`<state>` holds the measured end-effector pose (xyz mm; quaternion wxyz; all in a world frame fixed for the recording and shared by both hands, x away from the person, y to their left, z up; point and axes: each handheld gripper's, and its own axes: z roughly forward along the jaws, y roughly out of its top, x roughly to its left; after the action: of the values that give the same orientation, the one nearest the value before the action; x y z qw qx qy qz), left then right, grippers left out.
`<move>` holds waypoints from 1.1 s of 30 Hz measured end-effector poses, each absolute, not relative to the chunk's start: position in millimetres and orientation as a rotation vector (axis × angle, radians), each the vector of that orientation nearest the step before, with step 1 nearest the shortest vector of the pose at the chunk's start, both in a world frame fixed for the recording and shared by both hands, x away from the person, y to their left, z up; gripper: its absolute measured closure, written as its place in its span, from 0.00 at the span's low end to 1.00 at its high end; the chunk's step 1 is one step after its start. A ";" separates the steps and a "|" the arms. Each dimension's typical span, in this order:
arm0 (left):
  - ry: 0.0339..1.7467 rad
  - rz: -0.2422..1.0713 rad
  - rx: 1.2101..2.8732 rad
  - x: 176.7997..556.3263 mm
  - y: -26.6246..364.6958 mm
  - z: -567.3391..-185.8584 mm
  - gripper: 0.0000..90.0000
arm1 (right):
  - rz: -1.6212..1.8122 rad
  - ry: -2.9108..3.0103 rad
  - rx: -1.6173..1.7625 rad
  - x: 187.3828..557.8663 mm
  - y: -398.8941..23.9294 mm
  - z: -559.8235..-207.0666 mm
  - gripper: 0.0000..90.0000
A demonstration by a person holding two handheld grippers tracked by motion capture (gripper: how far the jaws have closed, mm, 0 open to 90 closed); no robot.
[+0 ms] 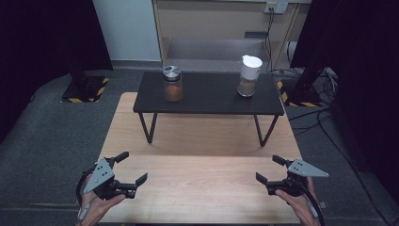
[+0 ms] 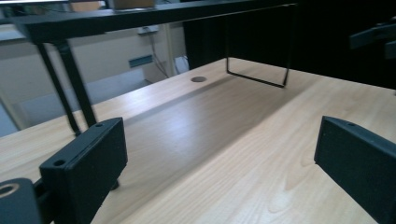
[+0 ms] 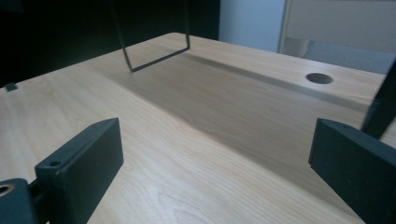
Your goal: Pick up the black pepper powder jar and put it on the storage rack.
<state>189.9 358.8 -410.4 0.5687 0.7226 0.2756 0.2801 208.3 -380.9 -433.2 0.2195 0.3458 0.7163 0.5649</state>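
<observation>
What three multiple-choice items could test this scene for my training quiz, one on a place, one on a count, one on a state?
1. Where does the jar with the white lid stand?
A. On the black raised shelf, toward its right end
B. On the wooden table between the claws
C. On the floor

2. How many jars stand on the shelf?
A. One
B. Two
C. Four

3. How do the left claw and right claw stand?
A. Both shut on a jar
B. Left open, right shut
C. Both open and holding nothing

Answers: 1 A, since it stands on the dark shelf, to the right of the jar with the silver lid. 2 B, since those two jars are there. 3 C, since each claw's jaws stand spread with bare wood between them in the gripper views.
</observation>
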 end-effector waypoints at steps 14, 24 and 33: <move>0.724 0.681 1.629 187.8 366.7 -415.4 0.01 | 1.558 1.893 1.042 204.2 -397.1 -437.4 0.04; 0.687 0.655 1.650 190.3 366.5 -414.7 0.01 | 1.560 1.907 1.022 204.9 -395.5 -436.8 0.04; 0.673 0.638 1.657 192.1 365.8 -414.8 0.01 | 1.562 1.921 1.010 207.1 -394.8 -437.0 0.04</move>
<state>192.1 365.8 -414.8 0.5820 0.7096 0.2882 0.2732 207.1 -394.8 -437.0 0.2316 0.3673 0.6989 0.5683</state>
